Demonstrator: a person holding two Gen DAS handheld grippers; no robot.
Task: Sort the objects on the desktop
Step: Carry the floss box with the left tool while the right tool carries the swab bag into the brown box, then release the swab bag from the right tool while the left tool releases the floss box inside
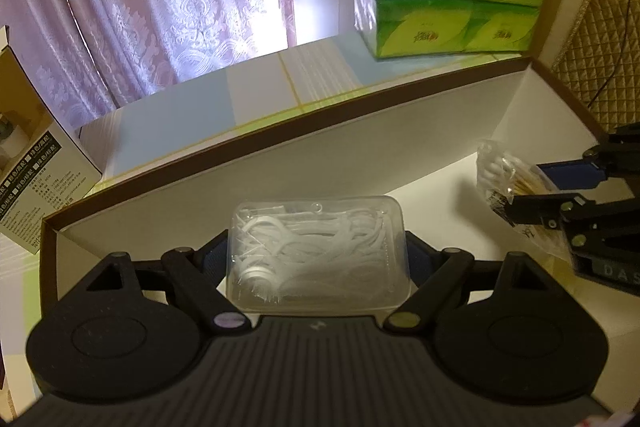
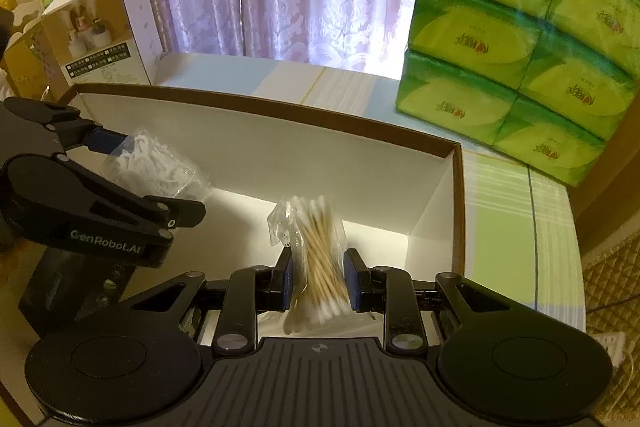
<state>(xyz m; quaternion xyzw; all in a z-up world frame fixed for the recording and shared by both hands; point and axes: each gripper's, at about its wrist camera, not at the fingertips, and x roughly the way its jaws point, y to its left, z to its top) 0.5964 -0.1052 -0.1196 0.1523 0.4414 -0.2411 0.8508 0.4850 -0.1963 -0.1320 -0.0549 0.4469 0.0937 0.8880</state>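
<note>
The clear floss-pick case (image 1: 318,253) is sitting clamped between the pads of the left claw (image 1: 318,259), hanging inside the shallow white box (image 1: 280,163) near its far wall. Just to its right, the right claw (image 2: 318,281) is pinching the bag of cotton swabs (image 2: 316,255) at its waist, over the box floor toward the right-hand corner.

The swab bag is slick and loose, so it is likely to be slipping or tipping if the squeeze eases early. The two claws are working close together and could be knocking each other.

Beyond the box on the counter (image 2: 516,211), a stack of green tissue packs (image 2: 520,55) and a printed carton (image 2: 100,39) are standing clear.
</note>
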